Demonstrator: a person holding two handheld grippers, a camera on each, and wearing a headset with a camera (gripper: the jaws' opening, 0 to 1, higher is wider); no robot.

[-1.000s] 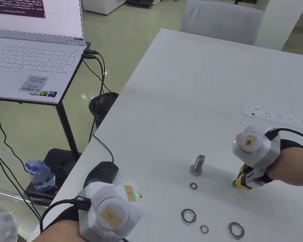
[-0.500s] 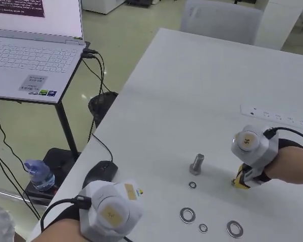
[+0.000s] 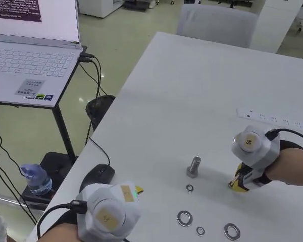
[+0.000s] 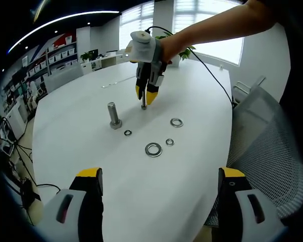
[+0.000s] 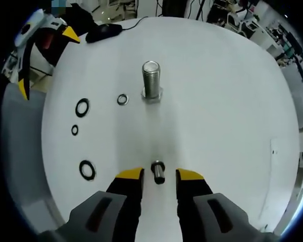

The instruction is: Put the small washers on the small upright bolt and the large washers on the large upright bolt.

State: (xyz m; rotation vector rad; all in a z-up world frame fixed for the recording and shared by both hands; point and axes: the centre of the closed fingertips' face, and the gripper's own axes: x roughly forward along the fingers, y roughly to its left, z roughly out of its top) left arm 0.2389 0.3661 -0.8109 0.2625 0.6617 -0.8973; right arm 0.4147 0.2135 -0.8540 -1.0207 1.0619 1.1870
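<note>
The large bolt (image 3: 194, 167) (image 4: 112, 116) (image 5: 151, 80) stands upright on the white table (image 3: 192, 101). To its right stands the small bolt (image 5: 157, 172) (image 4: 143, 104), between the jaws of my right gripper (image 5: 159, 174) (image 3: 237, 184) (image 4: 146, 96). The jaws are slightly apart, with a thin gap on each side of it. Two small washers (image 3: 190, 188) (image 3: 200, 231) and two large washers (image 3: 185, 218) (image 3: 232, 231) lie flat in front of the bolts. My left gripper (image 4: 159, 174) (image 5: 45, 60) is wide open at the near table edge and holds nothing.
A white power strip (image 3: 275, 119) lies at the table's right side. Left of the table stands an open laptop (image 3: 25, 60) on a stand, with cables, a black mouse (image 3: 97, 175) and a water bottle (image 3: 34, 177) below. A mesh chair (image 4: 272, 166) stands beside the table.
The head camera has shifted a little. Both grippers, the bolts and the washers keep their places.
</note>
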